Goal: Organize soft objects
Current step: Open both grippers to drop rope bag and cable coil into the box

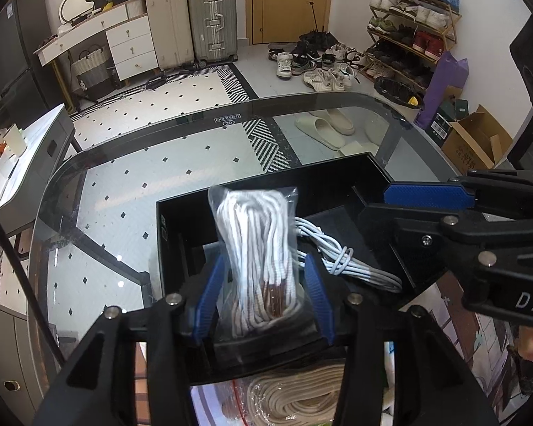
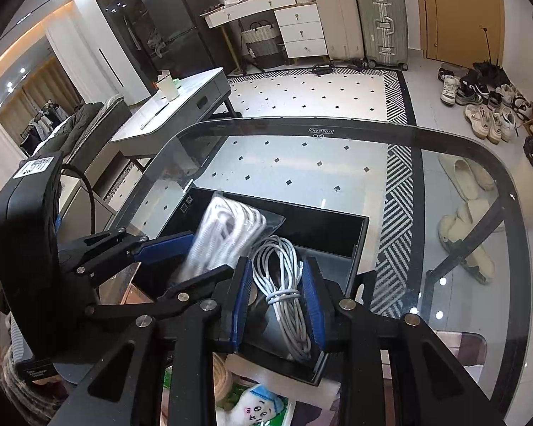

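The left gripper [image 1: 263,294] straddled the bagged white rope [image 1: 257,245], jaws apart, the bag's long axis running toward 12 o'clock over the black organizer box [image 1: 337,174]. The right gripper [image 2: 277,300], also apart, flanked the white cable [image 2: 284,284] at 3 o'clock.

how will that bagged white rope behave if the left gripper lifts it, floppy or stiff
Probably floppy: the bagged white rope is loose coils in thin clear plastic, so it may sag either side of the left gripper. The glossy film looks slippery, so it might slide between the pads. It likely weighs little for its bulk, and seems unlikely to roll out of the black tray.
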